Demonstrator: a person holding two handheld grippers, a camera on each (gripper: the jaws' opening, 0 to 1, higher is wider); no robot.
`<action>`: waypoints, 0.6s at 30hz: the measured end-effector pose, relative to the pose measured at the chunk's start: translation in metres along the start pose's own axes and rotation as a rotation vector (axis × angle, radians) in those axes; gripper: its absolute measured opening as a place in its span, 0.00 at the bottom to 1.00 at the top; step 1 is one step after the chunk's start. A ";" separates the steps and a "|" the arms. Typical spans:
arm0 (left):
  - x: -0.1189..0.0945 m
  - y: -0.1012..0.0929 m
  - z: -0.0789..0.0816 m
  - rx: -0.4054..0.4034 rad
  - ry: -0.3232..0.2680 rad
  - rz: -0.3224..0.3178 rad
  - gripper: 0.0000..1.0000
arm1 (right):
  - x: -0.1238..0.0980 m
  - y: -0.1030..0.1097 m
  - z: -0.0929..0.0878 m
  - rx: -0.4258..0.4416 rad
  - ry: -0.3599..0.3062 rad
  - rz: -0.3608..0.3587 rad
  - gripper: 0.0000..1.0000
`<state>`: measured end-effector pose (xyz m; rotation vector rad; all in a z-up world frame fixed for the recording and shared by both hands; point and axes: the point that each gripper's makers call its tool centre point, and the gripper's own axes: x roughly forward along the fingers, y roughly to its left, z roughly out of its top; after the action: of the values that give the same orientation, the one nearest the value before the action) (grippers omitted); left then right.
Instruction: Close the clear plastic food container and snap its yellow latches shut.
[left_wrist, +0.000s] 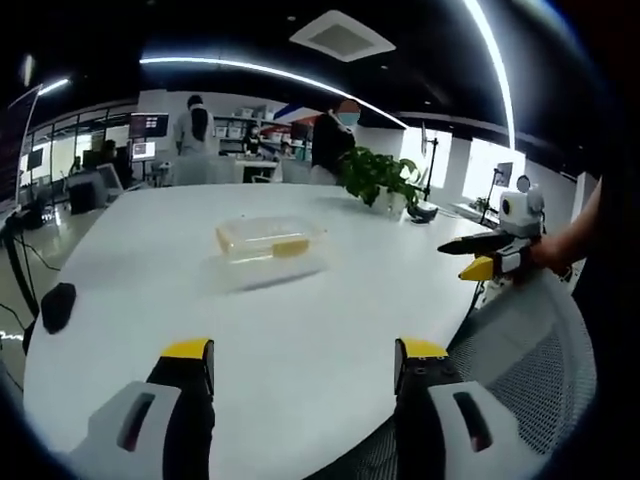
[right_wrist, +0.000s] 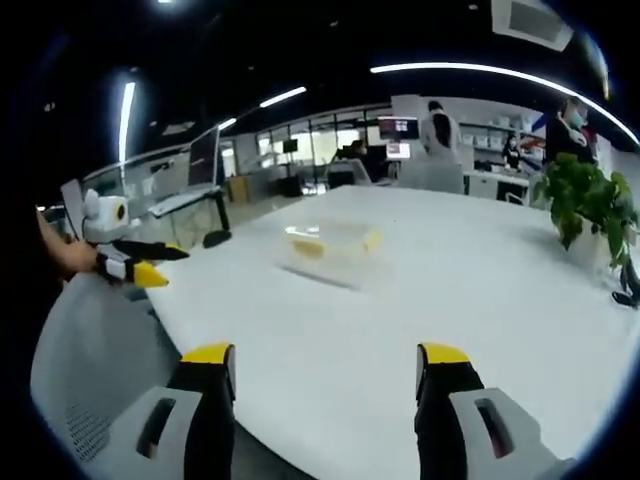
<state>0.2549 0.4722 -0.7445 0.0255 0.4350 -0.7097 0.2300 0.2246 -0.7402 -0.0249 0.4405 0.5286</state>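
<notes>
Left hand-held gripper hangs over the near edge of the counter, jaws spread wide with nothing between them, yellow tips forward. Right hand-held gripper likewise: jaws parted, empty, poised over the near edge. Each also shows from the other's camera, off to the side and clear of the counter rim; the right one is held by a hand, the left one by a hand. From those side-on looks I cannot judge the jaw gap.

Clear plastic food container sits alone toward the middle of the white counter, well apart from both grippers. Lid appears to lie on top; whether it is seated I cannot tell. Yellow latches show along its sides; whether snapped or loose, too small to tell. In the right gripper view the same container is blurred, yellow visible at both ends.

Outward: a dark mouse-like object lies near the counter's left edge. A potted green plant stands at the far side, a small dark item just beside its pot. Grey mesh chair back sits below the near rim. Beyond the counter, open office space with desks, monitors, and people standing. Strip lights cross the dark ceiling.
</notes>
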 end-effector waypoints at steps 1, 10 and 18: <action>0.000 0.001 0.002 0.003 -0.008 0.007 0.72 | 0.000 0.000 0.000 -0.001 -0.002 0.001 0.72; -0.001 0.007 0.001 0.015 0.004 0.052 0.70 | 0.000 0.000 -0.006 0.008 0.021 0.010 0.67; -0.001 0.011 -0.004 0.038 0.036 0.087 0.72 | 0.000 -0.001 -0.005 0.025 0.013 0.014 0.66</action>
<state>0.2598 0.4822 -0.7486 0.0923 0.4525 -0.6329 0.2285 0.2226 -0.7443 -0.0010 0.4604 0.5370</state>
